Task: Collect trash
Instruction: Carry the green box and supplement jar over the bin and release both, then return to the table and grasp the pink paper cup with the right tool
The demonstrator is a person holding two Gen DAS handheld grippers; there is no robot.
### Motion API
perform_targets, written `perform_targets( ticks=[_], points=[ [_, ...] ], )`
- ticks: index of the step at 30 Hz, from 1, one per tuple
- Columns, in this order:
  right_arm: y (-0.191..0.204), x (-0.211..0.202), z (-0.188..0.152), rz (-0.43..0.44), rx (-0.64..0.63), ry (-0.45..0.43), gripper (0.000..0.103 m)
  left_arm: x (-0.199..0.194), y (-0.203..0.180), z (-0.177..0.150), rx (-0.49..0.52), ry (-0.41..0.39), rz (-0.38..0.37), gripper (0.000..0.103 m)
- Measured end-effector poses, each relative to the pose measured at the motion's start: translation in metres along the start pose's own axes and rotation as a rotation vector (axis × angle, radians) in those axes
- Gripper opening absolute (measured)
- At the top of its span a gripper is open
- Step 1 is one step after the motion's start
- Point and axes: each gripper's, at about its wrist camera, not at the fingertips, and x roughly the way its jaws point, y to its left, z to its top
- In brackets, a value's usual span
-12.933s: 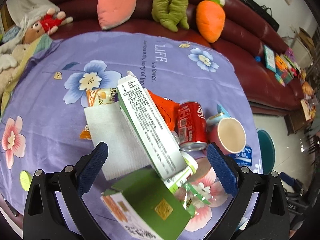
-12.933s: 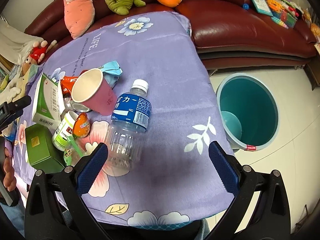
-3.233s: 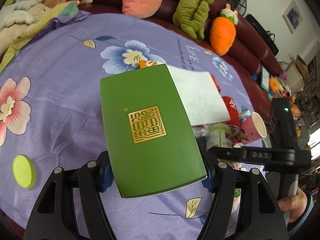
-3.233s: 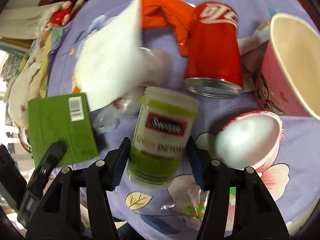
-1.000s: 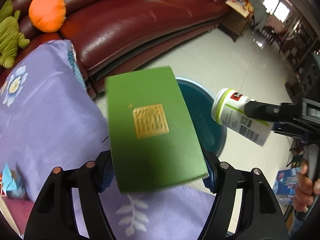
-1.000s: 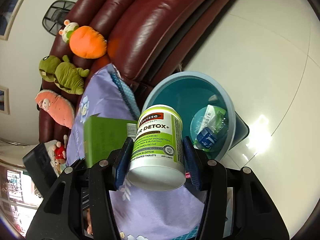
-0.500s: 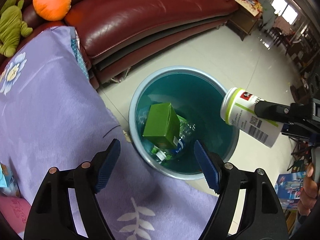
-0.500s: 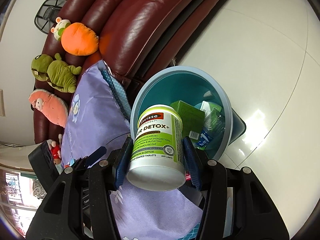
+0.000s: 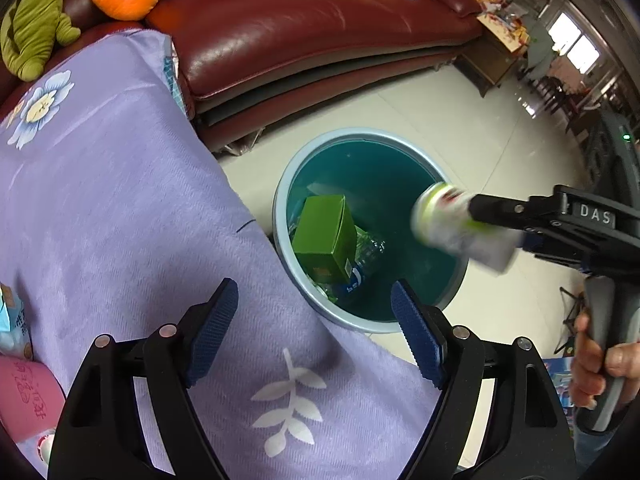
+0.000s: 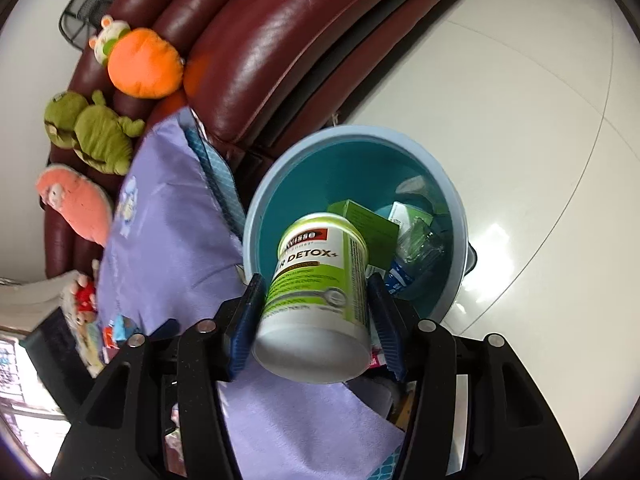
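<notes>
A white and green supplement bottle (image 10: 316, 280) sits between the jaws of my right gripper (image 10: 316, 316), directly over the teal trash bin (image 10: 256, 208). Those jaws are opening, and the bottle tilts with a thin gap at the right pad. In the left wrist view the bottle (image 9: 440, 216) is motion-blurred at the right gripper's (image 9: 480, 228) tips, above the bin (image 9: 280, 216). The green box (image 9: 324, 232) lies inside on a clear plastic bottle (image 9: 364, 264). My left gripper (image 9: 316, 320) is open with nothing in it, over the table edge beside the bin.
The purple flowered tablecloth (image 9: 120, 200) covers the table left of the bin, with a pink cup (image 9: 24, 392) at its lower left. A dark red sofa (image 9: 300, 28) with plush toys (image 10: 140, 64) runs behind. A hand (image 9: 592, 364) holds the right gripper's handle over pale floor tiles.
The green box left my left gripper and dropped into the bin. My right gripper's jaws have spread, and the supplement bottle has tilted and sunk lower over the bin.
</notes>
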Motion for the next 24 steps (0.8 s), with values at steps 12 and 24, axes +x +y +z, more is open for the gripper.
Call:
perform_targets(
  ticks=[12,24],
  points=[
    [0.008,0.000,-0.013,-0.074,-0.027,0.025,0.073,-0.005,0.001,-0.023,-0.001,0.027,-0.028,0.080],
    [0.047,-0.018,-0.044,-0.111,-0.105,0.036,0.078,-0.054,0.005,-0.046,0.003,-0.049,-0.050,0.089]
  ],
)
